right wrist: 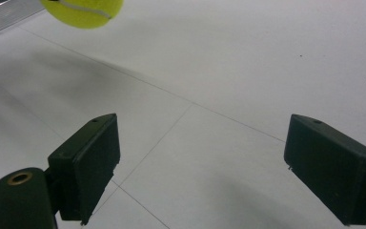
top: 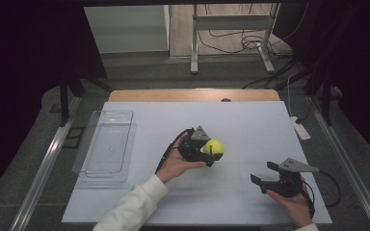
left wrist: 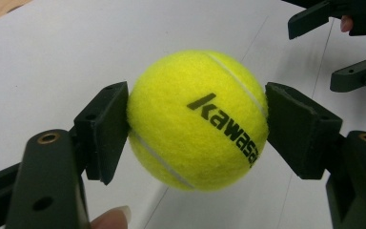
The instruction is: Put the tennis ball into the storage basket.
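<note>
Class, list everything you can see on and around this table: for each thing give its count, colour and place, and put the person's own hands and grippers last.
tennis ball: one, yellow with black lettering, clamped between the left gripper's pads above the table middle.
clear tray: one, transparent, empty, at the table's left edge.
table: one, white top with a wooden far edge.
white device: one, at the table's right edge; too small to identify.
metal stand: one, grey, on the floor beyond the table, cables beside it.
left gripper: one, black, shut on the ball.
right gripper: one, black, jaws open, nothing between them, near right.
</note>
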Demonstrator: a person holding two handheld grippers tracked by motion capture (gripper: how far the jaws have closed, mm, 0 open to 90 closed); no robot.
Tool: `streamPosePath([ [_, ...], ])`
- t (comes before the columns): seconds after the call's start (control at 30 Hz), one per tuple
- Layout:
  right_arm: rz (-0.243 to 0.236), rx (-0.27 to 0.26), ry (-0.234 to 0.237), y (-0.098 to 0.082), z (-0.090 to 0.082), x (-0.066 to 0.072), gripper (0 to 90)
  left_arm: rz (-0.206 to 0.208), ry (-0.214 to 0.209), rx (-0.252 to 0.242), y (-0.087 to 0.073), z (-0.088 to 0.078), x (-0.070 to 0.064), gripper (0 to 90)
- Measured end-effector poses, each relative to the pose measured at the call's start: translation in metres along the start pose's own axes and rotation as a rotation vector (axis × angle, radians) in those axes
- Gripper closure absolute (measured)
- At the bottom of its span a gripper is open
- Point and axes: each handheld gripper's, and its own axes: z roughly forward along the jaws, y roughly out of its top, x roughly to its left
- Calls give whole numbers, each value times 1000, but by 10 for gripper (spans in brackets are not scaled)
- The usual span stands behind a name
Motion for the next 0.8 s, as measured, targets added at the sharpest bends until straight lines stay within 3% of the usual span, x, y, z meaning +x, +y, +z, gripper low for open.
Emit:
streamPosePath([
  [0.8,2,-2,1,0,0,0,118,-25,23,-27,-14,-22,7,271],
])
